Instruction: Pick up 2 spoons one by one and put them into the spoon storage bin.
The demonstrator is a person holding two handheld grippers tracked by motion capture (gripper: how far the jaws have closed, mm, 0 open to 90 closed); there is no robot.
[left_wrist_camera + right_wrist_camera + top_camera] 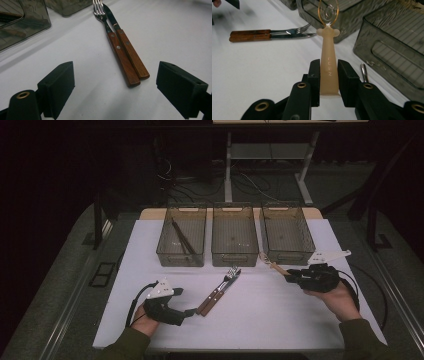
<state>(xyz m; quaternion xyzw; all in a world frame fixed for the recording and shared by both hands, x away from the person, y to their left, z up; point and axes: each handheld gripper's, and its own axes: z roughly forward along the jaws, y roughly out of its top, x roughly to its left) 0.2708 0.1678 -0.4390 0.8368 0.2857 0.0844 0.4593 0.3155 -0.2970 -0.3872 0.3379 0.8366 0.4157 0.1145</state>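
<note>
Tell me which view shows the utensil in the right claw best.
Right gripper view: the tan-handled utensil sits clamped in the right claw, its handle large and sharp. The high view shows it small. The left gripper view gives nothing useful on it.

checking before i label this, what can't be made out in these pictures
- Right tongs view: the pale-handled tool has its clear looped head cut off by the top edge.
- Left tongs view: fork tines and knife tip cut off at the top edge.
- High view: left bin's dark contents too small to identify.
</note>
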